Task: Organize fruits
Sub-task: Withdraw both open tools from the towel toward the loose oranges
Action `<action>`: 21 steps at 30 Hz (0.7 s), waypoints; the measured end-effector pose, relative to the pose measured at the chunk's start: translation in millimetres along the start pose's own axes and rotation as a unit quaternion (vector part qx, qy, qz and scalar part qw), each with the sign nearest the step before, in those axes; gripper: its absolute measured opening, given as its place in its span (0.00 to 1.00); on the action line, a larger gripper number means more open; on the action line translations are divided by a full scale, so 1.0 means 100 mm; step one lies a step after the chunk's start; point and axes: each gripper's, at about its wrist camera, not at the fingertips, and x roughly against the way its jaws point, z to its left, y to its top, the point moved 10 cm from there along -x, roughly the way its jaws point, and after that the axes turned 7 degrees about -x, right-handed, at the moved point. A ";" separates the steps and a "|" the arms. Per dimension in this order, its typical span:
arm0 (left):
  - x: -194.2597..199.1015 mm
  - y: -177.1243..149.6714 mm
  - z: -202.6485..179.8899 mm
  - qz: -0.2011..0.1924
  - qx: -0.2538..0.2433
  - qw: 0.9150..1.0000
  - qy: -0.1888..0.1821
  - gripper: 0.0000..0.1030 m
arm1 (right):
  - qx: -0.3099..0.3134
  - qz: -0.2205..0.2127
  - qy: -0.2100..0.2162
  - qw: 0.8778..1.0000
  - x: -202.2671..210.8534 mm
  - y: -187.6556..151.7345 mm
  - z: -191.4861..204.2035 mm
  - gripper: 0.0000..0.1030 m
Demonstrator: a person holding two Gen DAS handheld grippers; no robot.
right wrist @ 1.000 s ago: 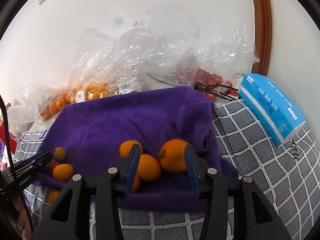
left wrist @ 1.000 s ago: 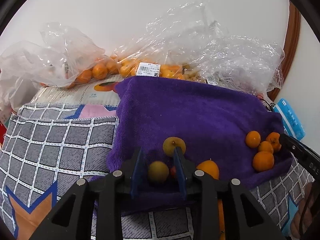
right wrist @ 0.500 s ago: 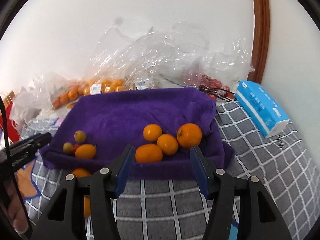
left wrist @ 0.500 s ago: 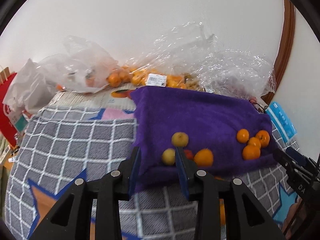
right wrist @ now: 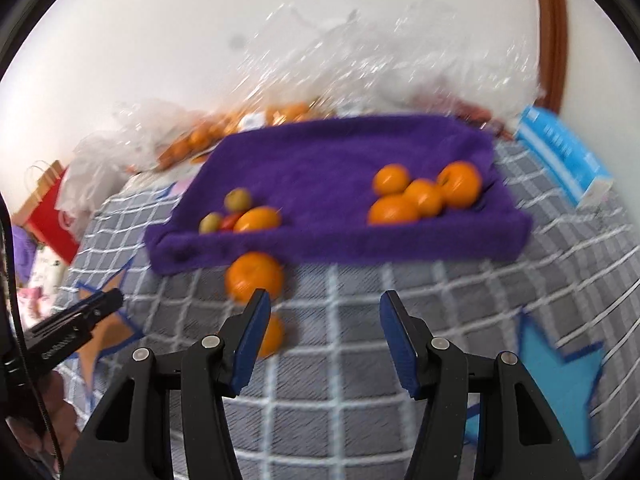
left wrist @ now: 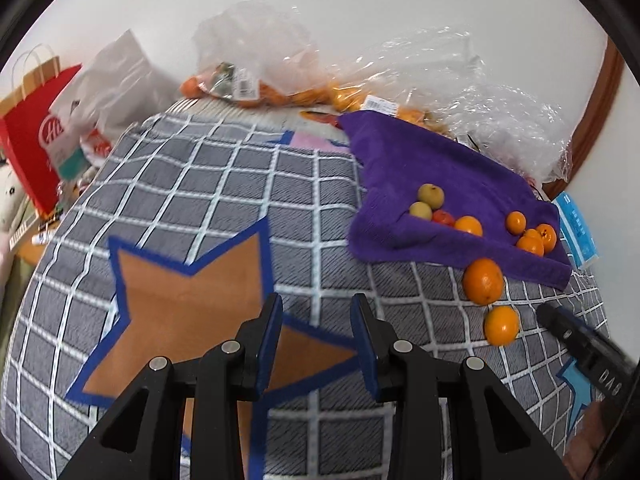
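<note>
Checked blanket (left wrist: pixel 280 184) spreads under both claws. Purple towel (right wrist: pixel 328 160) lies ahead of the right claw (right wrist: pixel 324 336) — four oranges (right wrist: pixel 420 196) grouped to its right, a mixed cluster (right wrist: pixel 240 216) to its left. Two stray oranges (left wrist: pixel 484 280) sit off the towel, just left of that claw. Left claw (left wrist: pixel 316 340) — narrow gap, empty; the right's jaws have just been opening, empty. Sorting looks partly done.

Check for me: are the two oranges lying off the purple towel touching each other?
Apart. The left wrist view shows grey checked cloth between the larger orange and the smaller orange.
</note>
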 end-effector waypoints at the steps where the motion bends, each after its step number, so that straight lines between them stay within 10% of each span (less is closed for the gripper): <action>1: 0.00 -0.01 0.01 0.000 0.001 1.000 0.000 0.32 | 0.005 0.005 0.006 1.000 -0.03 -0.06 0.06 0.55; 21: -0.11 -0.20 0.07 -0.008 -0.017 1.000 0.003 0.33 | 0.061 0.030 -0.019 0.997 -0.43 -0.26 0.29 0.33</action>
